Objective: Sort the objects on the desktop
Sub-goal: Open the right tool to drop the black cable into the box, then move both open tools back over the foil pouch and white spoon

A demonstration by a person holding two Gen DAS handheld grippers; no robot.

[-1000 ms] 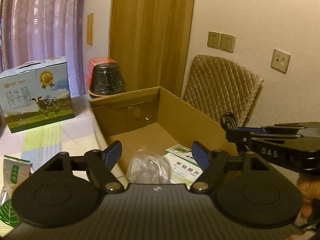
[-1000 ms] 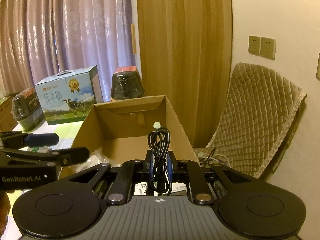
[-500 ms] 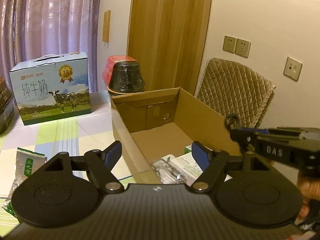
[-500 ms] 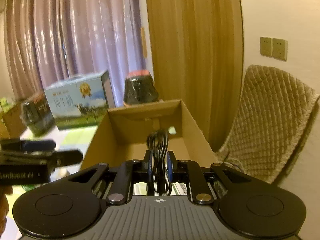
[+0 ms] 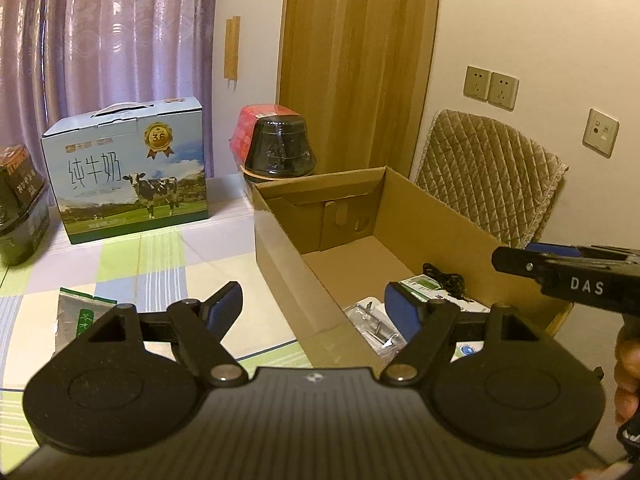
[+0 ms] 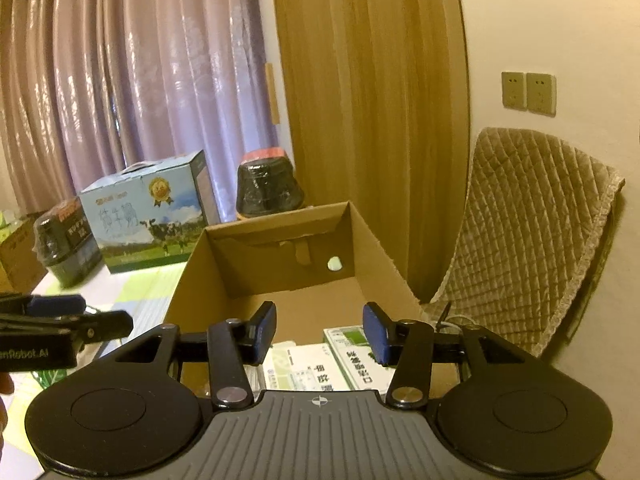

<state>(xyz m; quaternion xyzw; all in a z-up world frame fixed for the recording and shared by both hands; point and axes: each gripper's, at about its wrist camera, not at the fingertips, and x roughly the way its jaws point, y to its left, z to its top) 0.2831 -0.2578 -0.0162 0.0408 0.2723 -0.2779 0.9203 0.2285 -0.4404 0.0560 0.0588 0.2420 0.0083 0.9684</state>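
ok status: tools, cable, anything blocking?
Left tool open, empty. Right tool open over cardboard box. Black cable lying in box on medicine boxes. Nothing blocking.

right gripper (image 5: 520, 258): fingertips seen side-on, gap unreadable, body cut by frame edge | medicine boxes (image 6: 320, 364): partly behind gripper fingers | green packet (image 5: 82, 316): lower part hidden | dark tub (image 5: 20, 208): cut off at left
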